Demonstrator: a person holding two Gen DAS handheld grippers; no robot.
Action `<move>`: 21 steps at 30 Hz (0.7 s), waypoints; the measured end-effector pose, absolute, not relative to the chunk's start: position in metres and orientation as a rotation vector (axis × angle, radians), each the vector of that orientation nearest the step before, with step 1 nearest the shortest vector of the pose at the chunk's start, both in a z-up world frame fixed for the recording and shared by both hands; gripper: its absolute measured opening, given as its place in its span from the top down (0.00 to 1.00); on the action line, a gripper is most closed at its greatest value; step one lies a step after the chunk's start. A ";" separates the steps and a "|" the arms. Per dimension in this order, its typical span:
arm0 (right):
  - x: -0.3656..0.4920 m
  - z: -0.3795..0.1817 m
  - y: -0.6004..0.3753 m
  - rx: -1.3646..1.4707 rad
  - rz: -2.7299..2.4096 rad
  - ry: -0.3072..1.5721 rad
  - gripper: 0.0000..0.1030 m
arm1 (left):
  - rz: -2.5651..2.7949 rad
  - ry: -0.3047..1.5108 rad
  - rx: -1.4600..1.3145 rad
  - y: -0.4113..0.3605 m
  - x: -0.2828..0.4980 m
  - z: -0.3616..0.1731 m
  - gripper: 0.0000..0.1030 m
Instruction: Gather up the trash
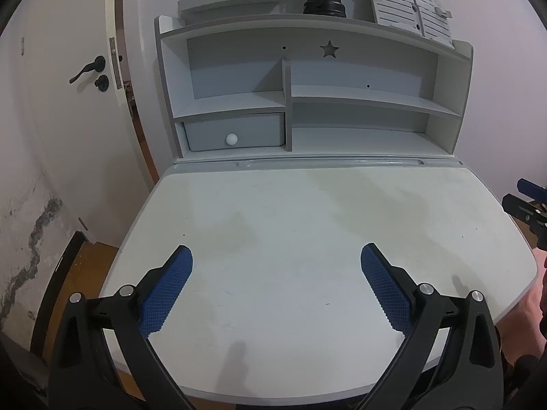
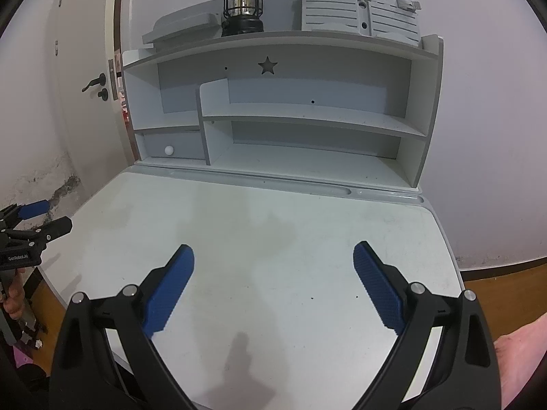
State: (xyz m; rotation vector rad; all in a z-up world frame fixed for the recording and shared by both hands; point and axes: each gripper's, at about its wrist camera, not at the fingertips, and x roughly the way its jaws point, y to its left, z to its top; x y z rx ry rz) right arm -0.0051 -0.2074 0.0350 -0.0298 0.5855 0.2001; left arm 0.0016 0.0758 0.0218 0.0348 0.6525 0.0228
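No trash shows in either view. My left gripper (image 1: 276,256) is open and empty, held over the near part of the white desk top (image 1: 307,212). My right gripper (image 2: 273,254) is open and empty over the same desk top (image 2: 273,212). The right gripper also shows at the right edge of the left wrist view (image 1: 528,201). The left gripper also shows at the left edge of the right wrist view (image 2: 30,222).
A grey-and-white shelf unit (image 1: 307,102) stands at the back of the desk, with a small drawer (image 1: 234,133) at its lower left. A black lantern (image 2: 243,3) and a slatted white stand (image 2: 359,3) sit on top. A door (image 1: 68,102) is to the left.
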 end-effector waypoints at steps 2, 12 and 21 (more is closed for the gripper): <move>-0.005 0.036 -0.207 -0.031 0.199 0.585 0.12 | 0.024 0.652 0.036 0.076 0.002 0.022 0.07; -0.005 0.036 -0.207 -0.032 0.199 0.586 0.12 | 0.025 0.655 0.029 0.078 0.004 0.022 0.07; -0.005 0.036 -0.207 -0.032 0.197 0.586 0.12 | 0.024 0.655 0.031 0.077 0.003 0.022 0.07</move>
